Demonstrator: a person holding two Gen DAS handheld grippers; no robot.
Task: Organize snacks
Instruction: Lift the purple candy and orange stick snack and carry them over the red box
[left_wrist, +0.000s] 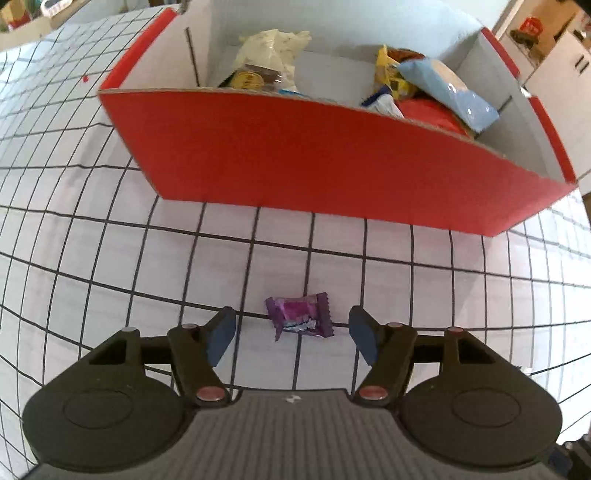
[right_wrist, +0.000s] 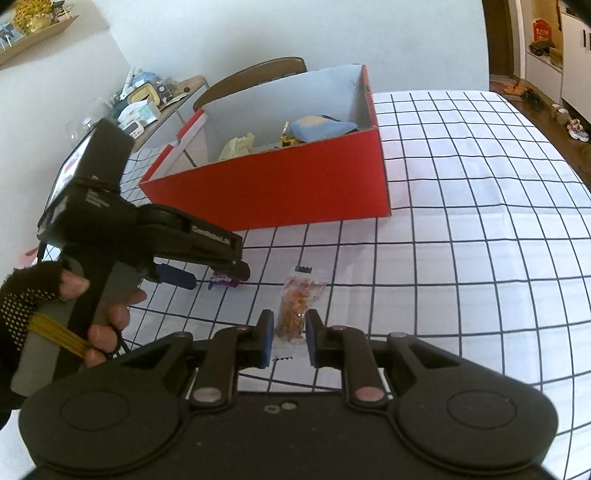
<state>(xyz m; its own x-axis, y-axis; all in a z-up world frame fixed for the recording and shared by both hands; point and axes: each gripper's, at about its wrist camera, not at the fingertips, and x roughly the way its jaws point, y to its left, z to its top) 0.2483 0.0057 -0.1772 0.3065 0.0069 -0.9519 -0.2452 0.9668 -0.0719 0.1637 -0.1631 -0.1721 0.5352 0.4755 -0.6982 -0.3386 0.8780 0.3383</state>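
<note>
A small purple candy wrapper (left_wrist: 298, 319) lies on the checked tablecloth between the fingers of my left gripper (left_wrist: 291, 326), which stands open with its pads clear of the wrapper on both sides. In the right wrist view the left gripper (right_wrist: 219, 278) points down over that candy (right_wrist: 223, 283), held by a gloved hand (right_wrist: 33, 295). My right gripper (right_wrist: 290, 326) is shut on the near end of a clear packet of orange snacks (right_wrist: 303, 288), whose far end reaches forward over the cloth. Behind stands a red cardboard box (left_wrist: 295, 147) holding several snack bags.
The red box (right_wrist: 277, 184) has its white lid flap raised at the back. A pale blue bag (left_wrist: 448, 92) rests on top at its right. The checked cloth (right_wrist: 461, 240) stretches to the right. A chair back (right_wrist: 255, 75) and a cluttered side table (right_wrist: 147, 99) lie beyond.
</note>
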